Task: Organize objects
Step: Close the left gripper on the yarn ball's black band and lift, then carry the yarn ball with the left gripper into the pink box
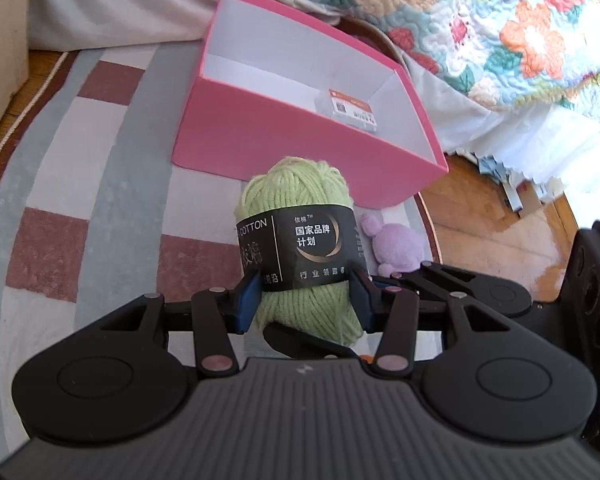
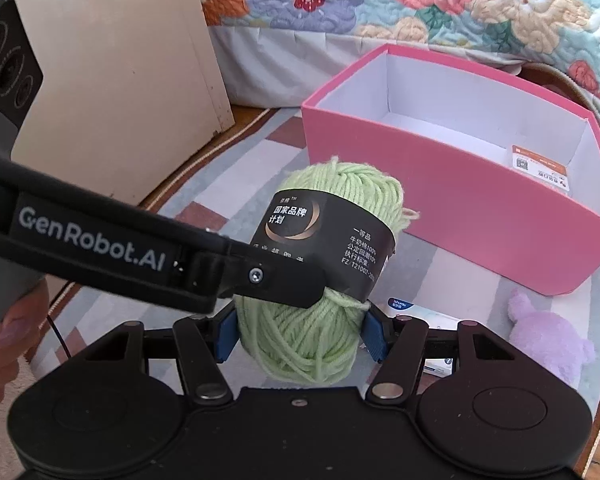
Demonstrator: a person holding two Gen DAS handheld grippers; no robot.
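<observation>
A ball of pale green yarn (image 1: 300, 248) with a black paper band hangs above the rug, held from two sides. My left gripper (image 1: 306, 300) is shut on it, its blue pads pressing the band. My right gripper (image 2: 300, 332) is shut on the same yarn (image 2: 312, 344), gripping the bare wool below the band. One of the left gripper's fingers (image 2: 276, 276) crosses in from the left onto the band. Just beyond stands the open pink box (image 1: 260, 136) (image 2: 440, 184), white inside, with a small labelled packet (image 1: 350, 110) (image 2: 540, 168) on its floor.
A purple plush toy (image 1: 396, 248) (image 2: 548, 336) lies on the checked rug (image 1: 80, 184) beside the box. A white packet (image 2: 420, 316) lies under the yarn. A flowered quilt (image 1: 480, 20) hangs behind; a cream cabinet (image 2: 120, 80) stands left. A person's hand (image 2: 4, 340) holds the left gripper.
</observation>
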